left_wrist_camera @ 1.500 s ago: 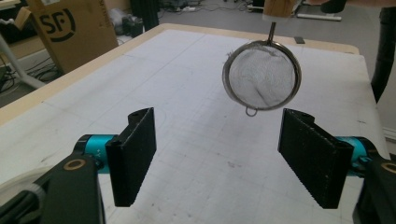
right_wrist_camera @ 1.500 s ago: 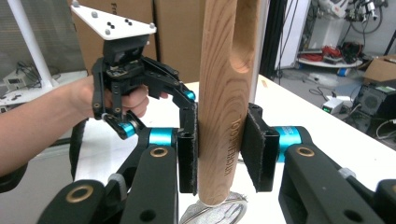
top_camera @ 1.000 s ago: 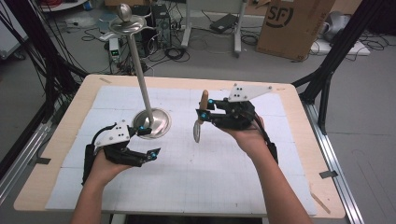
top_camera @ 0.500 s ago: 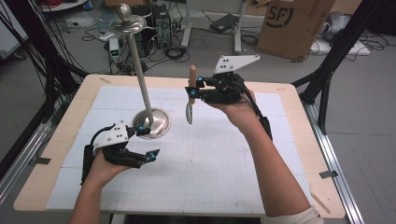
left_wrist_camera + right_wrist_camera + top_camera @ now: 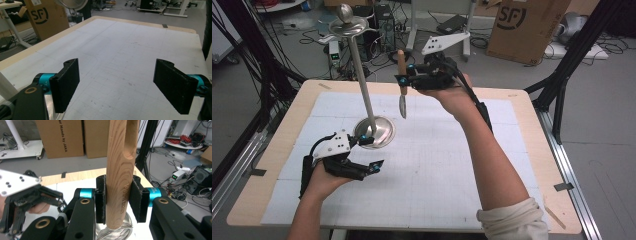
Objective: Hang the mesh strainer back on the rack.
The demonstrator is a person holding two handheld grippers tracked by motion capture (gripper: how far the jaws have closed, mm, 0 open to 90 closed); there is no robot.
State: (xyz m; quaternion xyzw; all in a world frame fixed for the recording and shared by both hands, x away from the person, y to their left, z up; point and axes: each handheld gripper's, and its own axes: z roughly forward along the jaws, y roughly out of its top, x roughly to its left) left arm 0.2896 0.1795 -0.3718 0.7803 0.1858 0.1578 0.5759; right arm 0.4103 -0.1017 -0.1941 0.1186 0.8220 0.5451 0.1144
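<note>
Right gripper (image 5: 403, 78) risen, spatula (image 5: 402, 85) clamped

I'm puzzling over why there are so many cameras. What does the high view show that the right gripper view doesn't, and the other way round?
High view: the tall metal stand whole, from ball top to round base, and the person's rolled sleeve. Right gripper view: close up, the slot in the wooden handle and lettering printed along it. Both: the right gripper clamped on that handle, and the left gripper, open.
</note>
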